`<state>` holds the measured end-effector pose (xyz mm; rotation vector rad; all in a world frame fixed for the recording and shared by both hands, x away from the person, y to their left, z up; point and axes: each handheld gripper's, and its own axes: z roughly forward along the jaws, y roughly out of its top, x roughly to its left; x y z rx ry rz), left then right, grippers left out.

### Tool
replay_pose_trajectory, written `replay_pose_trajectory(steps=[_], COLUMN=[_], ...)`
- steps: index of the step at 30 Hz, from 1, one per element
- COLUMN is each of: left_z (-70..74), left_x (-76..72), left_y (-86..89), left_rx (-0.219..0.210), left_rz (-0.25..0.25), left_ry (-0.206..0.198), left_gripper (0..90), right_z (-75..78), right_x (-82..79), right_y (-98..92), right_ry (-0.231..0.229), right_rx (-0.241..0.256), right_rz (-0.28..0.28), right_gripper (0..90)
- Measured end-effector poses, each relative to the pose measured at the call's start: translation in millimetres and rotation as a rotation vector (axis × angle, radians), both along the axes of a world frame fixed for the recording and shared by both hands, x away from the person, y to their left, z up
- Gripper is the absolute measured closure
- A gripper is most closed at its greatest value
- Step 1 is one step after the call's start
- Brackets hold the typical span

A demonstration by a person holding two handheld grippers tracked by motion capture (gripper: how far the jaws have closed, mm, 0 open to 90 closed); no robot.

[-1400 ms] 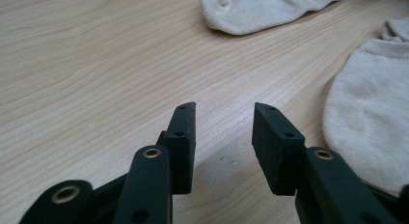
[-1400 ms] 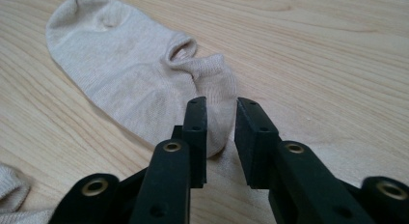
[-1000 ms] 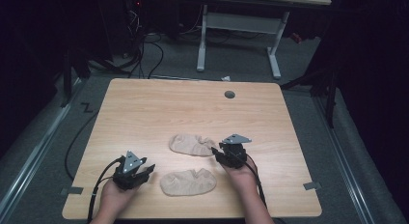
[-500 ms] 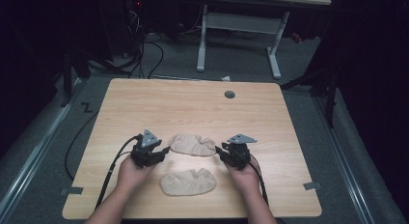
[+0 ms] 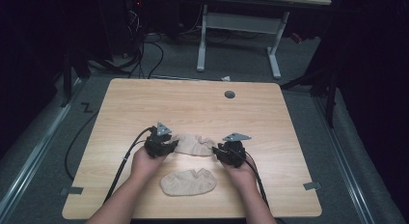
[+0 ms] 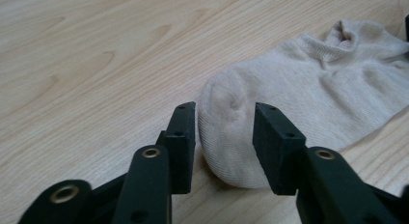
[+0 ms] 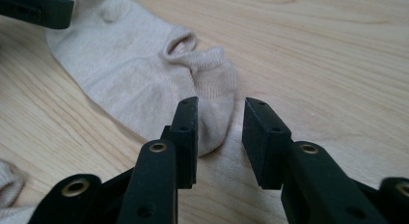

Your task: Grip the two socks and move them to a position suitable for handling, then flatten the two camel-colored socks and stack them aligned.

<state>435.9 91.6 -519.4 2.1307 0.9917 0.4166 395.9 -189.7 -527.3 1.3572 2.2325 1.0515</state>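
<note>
Two beige ankle socks lie flat on the wooden table point(image 5: 193, 108). The far sock point(image 5: 194, 145) stretches between my two grippers. My left gripper point(image 5: 163, 143) is at its left end; in the left gripper view the open jaws straddle the sock's toe point(image 6: 226, 137) without pinching it. My right gripper point(image 5: 226, 150) is at the sock's right end; its jaws stand open around the heel edge point(image 7: 212, 122). The near sock point(image 5: 188, 182) lies by the front edge between the person's forearms.
A round cable hole point(image 5: 229, 94) sits near the table's far edge. Cables trail from both grippers toward the front. Another desk's white legs point(image 5: 202, 38) stand on the floor beyond. Bare wood spreads over the table's far half.
My left gripper has moved away from the front left, forward and right, up to the far sock's left end. The right gripper has barely shifted. Both socks lie where they were.
</note>
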Motion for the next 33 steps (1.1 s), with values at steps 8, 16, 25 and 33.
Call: replay_pose_trajectory(steps=[8,16,25,33], left_z=[-5.5,0.0,8.2,12.7], left_x=[5.1,-5.0,-22.1,-34.8], left_y=[-1.2,-1.4,3.7,15.5], left_rx=[0.013,0.001,-0.028,-0.055], left_rz=[0.018,0.02,0.024,0.025], left_ry=[0.021,-0.045,-0.072,-0.09], left_gripper=[74.0,87.0,86.9,86.9], right_z=[-2.6,2.7,9.7,15.0], right_x=[0.5,-6.0,-14.1,-20.5], right_y=[3.5,5.3,4.6,8.8], right_ry=[-0.006,-0.061,-0.112,-0.141], right_rx=[-0.026,-0.037,-0.024,-0.02], right_rz=[0.012,0.039,0.049,0.073], right_gripper=[79.4,86.7,86.8,86.8])
